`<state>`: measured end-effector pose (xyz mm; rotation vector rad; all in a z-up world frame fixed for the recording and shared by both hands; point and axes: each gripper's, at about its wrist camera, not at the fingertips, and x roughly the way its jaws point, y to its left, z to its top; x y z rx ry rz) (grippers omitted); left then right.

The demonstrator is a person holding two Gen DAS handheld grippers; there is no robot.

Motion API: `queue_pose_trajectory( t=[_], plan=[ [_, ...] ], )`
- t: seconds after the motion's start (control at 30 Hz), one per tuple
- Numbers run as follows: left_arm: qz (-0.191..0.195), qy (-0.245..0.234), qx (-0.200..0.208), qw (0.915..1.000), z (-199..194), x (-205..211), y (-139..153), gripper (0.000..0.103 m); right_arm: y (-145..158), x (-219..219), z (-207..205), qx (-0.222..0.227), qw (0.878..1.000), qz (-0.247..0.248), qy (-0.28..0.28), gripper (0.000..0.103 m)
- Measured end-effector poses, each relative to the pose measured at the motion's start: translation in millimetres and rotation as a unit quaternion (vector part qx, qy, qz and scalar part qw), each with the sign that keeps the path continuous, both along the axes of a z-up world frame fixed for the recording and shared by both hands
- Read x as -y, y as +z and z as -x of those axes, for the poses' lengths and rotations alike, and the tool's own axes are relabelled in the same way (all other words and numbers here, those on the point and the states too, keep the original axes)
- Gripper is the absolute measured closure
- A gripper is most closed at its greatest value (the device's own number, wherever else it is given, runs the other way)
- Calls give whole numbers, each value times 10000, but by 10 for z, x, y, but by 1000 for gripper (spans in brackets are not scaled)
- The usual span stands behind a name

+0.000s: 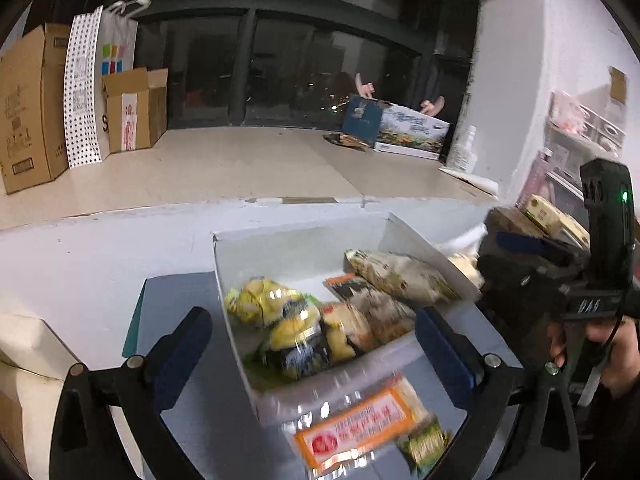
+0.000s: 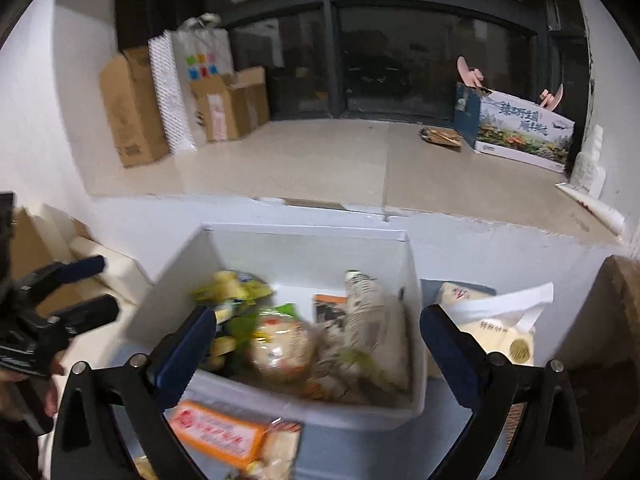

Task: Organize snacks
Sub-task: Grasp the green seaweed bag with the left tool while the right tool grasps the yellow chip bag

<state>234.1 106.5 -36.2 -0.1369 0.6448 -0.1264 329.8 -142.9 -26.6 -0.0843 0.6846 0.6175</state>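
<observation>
So you've got both tools spread wide over the white box point(image 1: 304, 256) right now, and neither one has hold of anything. Your left tool point(image 1: 314, 334) hangs over the near edge of the box, fingers well apart with the box corner between them. Your right tool point(image 2: 318, 334) is the same deal, wide open above the box from the other side.

The snacks are mostly already in the box: a couple of yellow packs point(image 1: 276, 312) on the left, a pale speckled bag point(image 1: 400, 276) leaning against the right wall, and an orange-and-black pack point(image 1: 352, 288) between them. It's all a bit blurry, so labels aren't readable. One orange-labelled pack point(image 1: 356, 428) lies outside, just in front of the box's near wall on the blue-grey tabletop point(image 1: 180, 300).

In the right wrist view there's a cream bag point(image 2: 496, 332) just beside the box on its right. Up on the ledge behind, cardboard boxes point(image 1: 32, 108) stand at the left and a printed carton point(image 2: 524, 132) at the right.
</observation>
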Motion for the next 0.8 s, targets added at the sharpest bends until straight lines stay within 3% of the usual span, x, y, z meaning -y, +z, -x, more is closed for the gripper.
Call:
queue_pose_trajectory(
  t=[0.33,0.53,0.73,0.8],
  plan=[
    [68,95,-213,9997,1340,191,-300,0,-14,439,1253,230,9971,-575,439,0],
    [-170,75,-478,9987,1963,627,-665,0,-187,717,1845,187,9972,-703,193,0],
    [-209,188,-720,9970,2066,914,-934,0,-335,915,2192,160,9982,-501,-291,0],
    [-445,198,-865,9951,2011,1014,-1053,0,-372,945,2270,180,9984,-363,-396,0]
  ],
)
